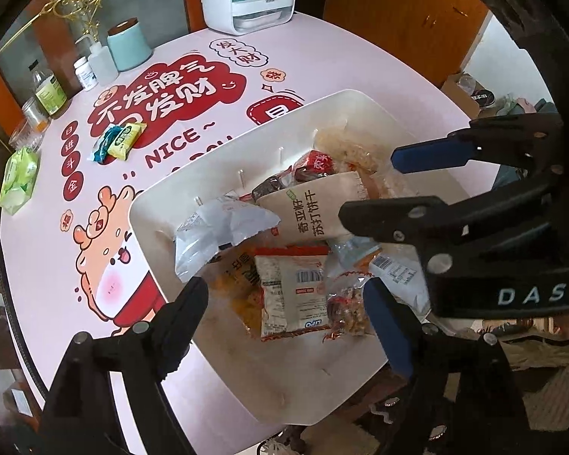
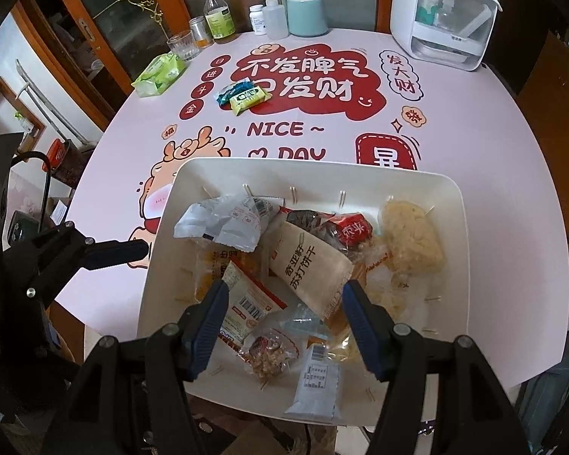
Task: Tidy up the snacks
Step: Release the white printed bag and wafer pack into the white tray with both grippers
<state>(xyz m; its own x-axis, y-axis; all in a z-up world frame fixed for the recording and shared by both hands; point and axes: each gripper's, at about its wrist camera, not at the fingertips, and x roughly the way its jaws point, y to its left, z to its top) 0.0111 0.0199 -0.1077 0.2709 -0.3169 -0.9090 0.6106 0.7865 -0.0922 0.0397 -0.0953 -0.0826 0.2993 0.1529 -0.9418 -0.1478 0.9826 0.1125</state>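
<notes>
Since your right gripper (image 2: pixel 280 326) hangs spread, empty, directly over the bin (image 2: pixel 461 204), the beige cracker pack (image 2: pixel 309 265) runs diagonally ahead, nearer it than your open left gripper (image 1: pixel 284 311).

The left gripper (image 1: pixel 284 305) is spread wide in its own view, one black finger rising from seven o'clock and the other, blue-padded, from five o'clock, with nothing between them. The right gripper (image 2: pixel 282 320) is likewise parted wide and holds nothing, its blue-padded fingers (image 2: pixel 208 326) climbing from seven and five o'clock toward the centre. From the left wrist view, the right gripper reaches in from three o'clock. In the right wrist view, the left gripper enters from nine o'clock, pointing toward centre.
</notes>
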